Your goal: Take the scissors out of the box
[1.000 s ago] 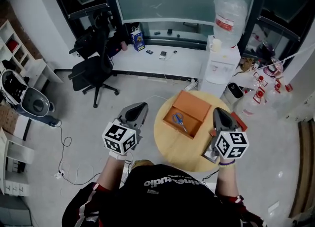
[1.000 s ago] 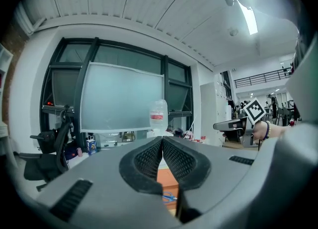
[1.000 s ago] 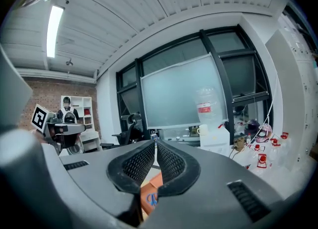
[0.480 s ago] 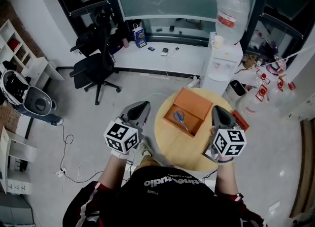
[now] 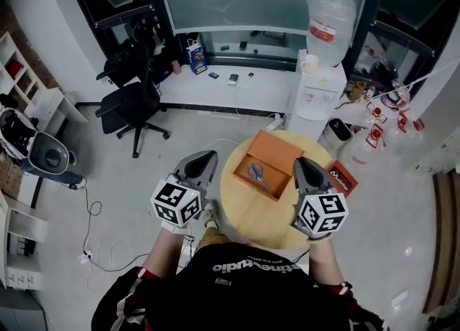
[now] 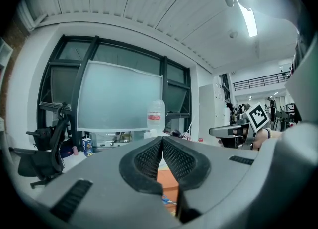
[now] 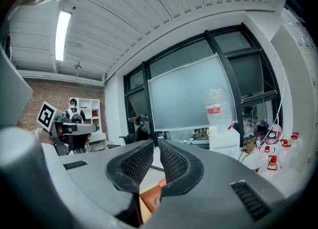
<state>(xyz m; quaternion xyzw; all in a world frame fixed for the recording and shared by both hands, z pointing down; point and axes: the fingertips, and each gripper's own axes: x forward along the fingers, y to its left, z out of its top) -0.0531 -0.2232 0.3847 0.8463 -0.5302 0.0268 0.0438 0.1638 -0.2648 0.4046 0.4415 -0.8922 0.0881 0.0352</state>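
An open orange box (image 5: pixel 275 156) sits on the far half of a round wooden table (image 5: pixel 251 215). Blue-handled scissors (image 5: pixel 256 173) lie inside it on the left. My left gripper (image 5: pixel 208 156) hangs just off the table's left edge, level with the box, jaws shut on nothing. My right gripper (image 5: pixel 298 161) is over the table against the box's right side, pads all but touching and holding nothing. In the left gripper view the left gripper (image 6: pixel 162 137) has the box (image 6: pixel 166 183) below it. The right gripper (image 7: pixel 156 142) shows the box (image 7: pixel 148 199) below its pads.
A water dispenser (image 5: pixel 320 85) stands beyond the table. A black office chair (image 5: pixel 129 107) is at the far left, with a low white ledge (image 5: pixel 230 89) carrying small items. A red flat item (image 5: pixel 341 177) lies by the table's right edge. Cables trail on the floor (image 5: pixel 93 207).
My right gripper has moved left and forward, from the table's right edge to the box's right side. The left gripper has barely moved. The head view has shifted slightly.
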